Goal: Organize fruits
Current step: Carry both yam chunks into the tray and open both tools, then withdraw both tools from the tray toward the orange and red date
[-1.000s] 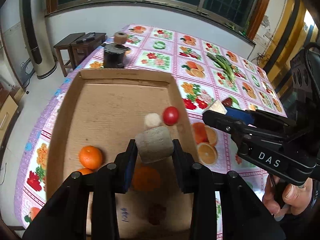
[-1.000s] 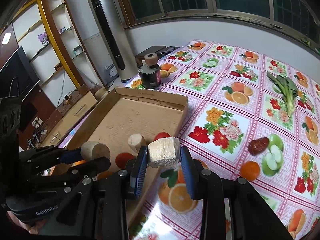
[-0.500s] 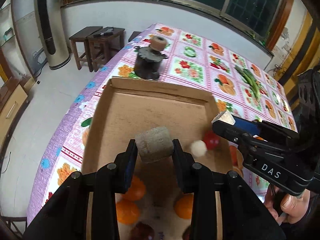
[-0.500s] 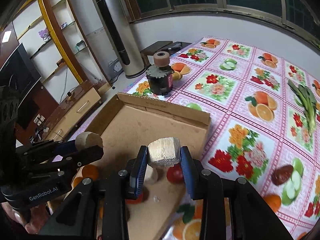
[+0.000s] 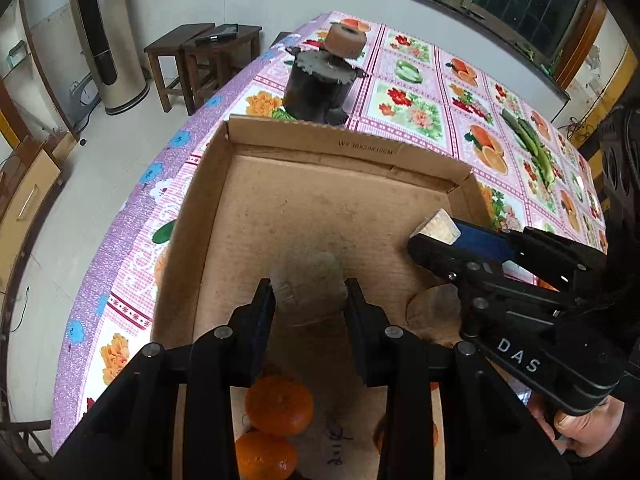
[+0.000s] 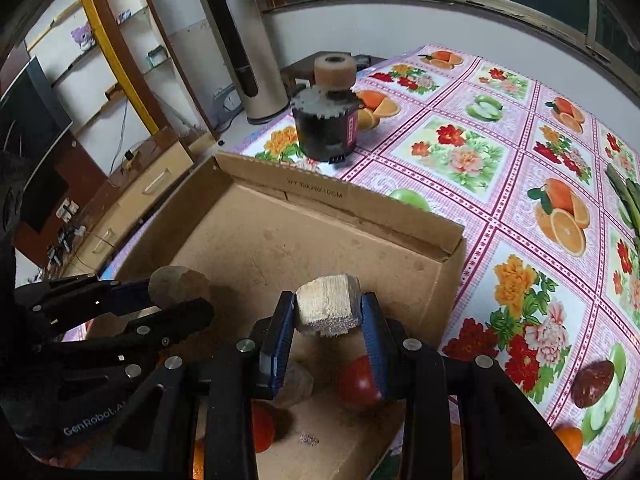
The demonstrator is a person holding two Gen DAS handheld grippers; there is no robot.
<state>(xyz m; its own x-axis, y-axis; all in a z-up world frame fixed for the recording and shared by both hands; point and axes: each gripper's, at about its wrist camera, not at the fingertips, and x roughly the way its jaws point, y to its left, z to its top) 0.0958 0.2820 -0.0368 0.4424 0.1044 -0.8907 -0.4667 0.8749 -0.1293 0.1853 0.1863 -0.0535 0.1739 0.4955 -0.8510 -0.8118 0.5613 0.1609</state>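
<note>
Two wrist fisheyes, each looking steeply down along its own fingers, close above the cardboard box (image 5: 336,184), shared at both frames' centre

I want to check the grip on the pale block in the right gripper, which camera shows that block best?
The right wrist view. There the pale block sits centred and sharp between the right gripper's blue pads, above the cardboard box. The left wrist view shows only one corner of it past that gripper's finger.
</note>
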